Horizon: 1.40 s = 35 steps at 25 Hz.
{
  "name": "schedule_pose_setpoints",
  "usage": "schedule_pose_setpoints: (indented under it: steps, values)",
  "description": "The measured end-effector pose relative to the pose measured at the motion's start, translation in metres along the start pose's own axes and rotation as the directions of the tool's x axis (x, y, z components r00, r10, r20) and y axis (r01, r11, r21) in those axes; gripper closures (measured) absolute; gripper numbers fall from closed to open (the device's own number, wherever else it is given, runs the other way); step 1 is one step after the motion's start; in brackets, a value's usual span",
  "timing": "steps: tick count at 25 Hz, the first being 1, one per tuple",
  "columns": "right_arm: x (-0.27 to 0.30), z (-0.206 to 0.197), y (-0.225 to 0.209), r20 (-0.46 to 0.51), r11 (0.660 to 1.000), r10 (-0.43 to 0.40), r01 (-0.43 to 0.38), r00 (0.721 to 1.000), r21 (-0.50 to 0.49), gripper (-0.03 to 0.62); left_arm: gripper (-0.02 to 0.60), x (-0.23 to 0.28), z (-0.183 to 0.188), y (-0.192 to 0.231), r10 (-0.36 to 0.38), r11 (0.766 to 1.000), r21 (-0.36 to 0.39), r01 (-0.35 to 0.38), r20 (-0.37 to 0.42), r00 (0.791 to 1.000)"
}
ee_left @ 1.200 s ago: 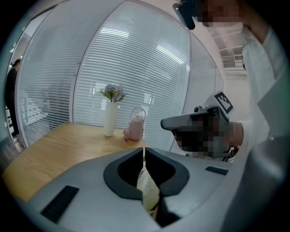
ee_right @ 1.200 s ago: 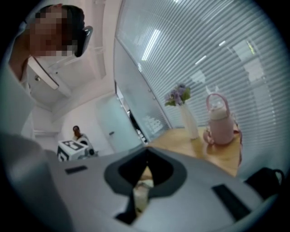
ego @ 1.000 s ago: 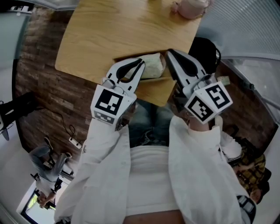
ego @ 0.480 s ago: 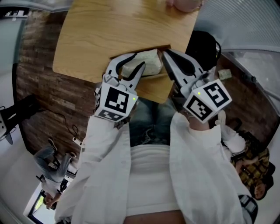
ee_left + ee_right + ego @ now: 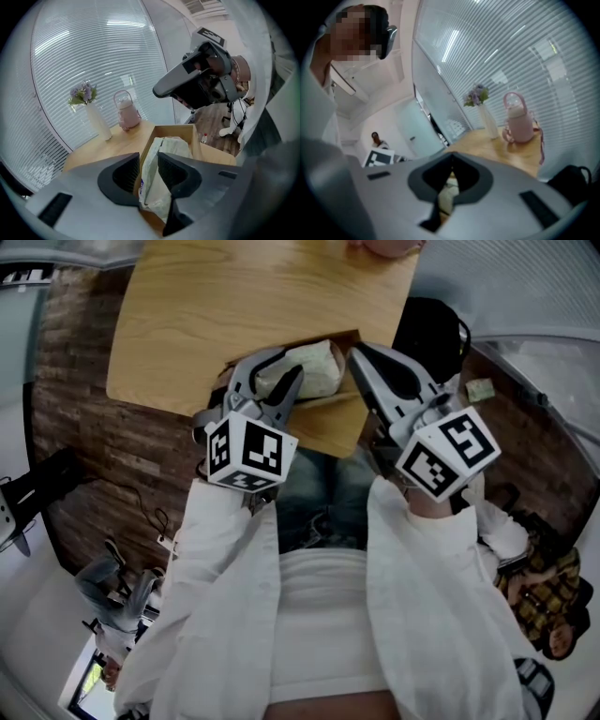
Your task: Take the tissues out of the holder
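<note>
A wooden holder (image 5: 322, 404) stands at the near edge of the table, and a pale plastic-wrapped tissue pack (image 5: 315, 371) lies in it. My left gripper (image 5: 284, 367) is open over the pack's left end. In the left gripper view the left gripper (image 5: 149, 160) has one jaw outside the holder (image 5: 197, 143) wall and the other over the tissue pack (image 5: 171, 145). My right gripper (image 5: 354, 353) is shut, its tip at the holder's right end. In the right gripper view the right gripper (image 5: 451, 161) shows only a slit between its jaws, with a bit of the pack behind it.
A white vase with purple flowers (image 5: 96, 117) and a pink bottle (image 5: 126, 112) stand at the far side of the table (image 5: 234, 306). A black bag (image 5: 433, 332) sits on the floor to the right. My lap lies just below the holder.
The left gripper's jaws have opened and it has moved forward and a little left, so that it now straddles the pack's end. The right gripper has barely moved.
</note>
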State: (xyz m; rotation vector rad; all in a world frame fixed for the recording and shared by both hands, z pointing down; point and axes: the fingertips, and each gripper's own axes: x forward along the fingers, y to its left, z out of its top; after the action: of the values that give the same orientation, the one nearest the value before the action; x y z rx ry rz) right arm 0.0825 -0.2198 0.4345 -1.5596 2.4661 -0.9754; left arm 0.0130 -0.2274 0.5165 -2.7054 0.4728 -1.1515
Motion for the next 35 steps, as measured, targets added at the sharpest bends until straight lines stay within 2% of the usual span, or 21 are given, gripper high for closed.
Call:
schedule_pose_setpoints:
  steps: [10, 17, 24, 30, 35]
  values:
    - [-0.003, 0.002, -0.002, 0.007, 1.0, -0.016, 0.016, 1.0, 0.0, 0.582, 0.468, 0.009, 0.003, -0.004, -0.028, 0.996, 0.082, 0.028, -0.006, 1.0]
    - [-0.004, 0.002, -0.004, 0.017, 1.0, -0.027, 0.027, 0.999, -0.002, 0.582, 0.472, 0.013, 0.002, -0.004, -0.043, 0.997, 0.069, 0.043, -0.001, 0.999]
    - [-0.003, 0.003, -0.002, 0.021, 1.0, -0.022, 0.022, 1.0, -0.009, 0.582, 0.57, 0.013, 0.001, -0.004, -0.028, 0.996, 0.083, 0.029, -0.013, 1.0]
    - [-0.002, 0.007, 0.0, 0.027, 1.0, -0.023, 0.023, 0.999, -0.015, 0.582, 0.572, 0.012, -0.003, -0.003, -0.044, 0.997, 0.064, 0.046, -0.036, 0.998]
    - [-0.005, 0.011, 0.003, 0.03, 0.999, -0.022, 0.023, 0.999, -0.035, 0.582, 0.572, 0.008, 0.001, -0.002, -0.034, 0.999, 0.033, 0.034, -0.024, 0.999]
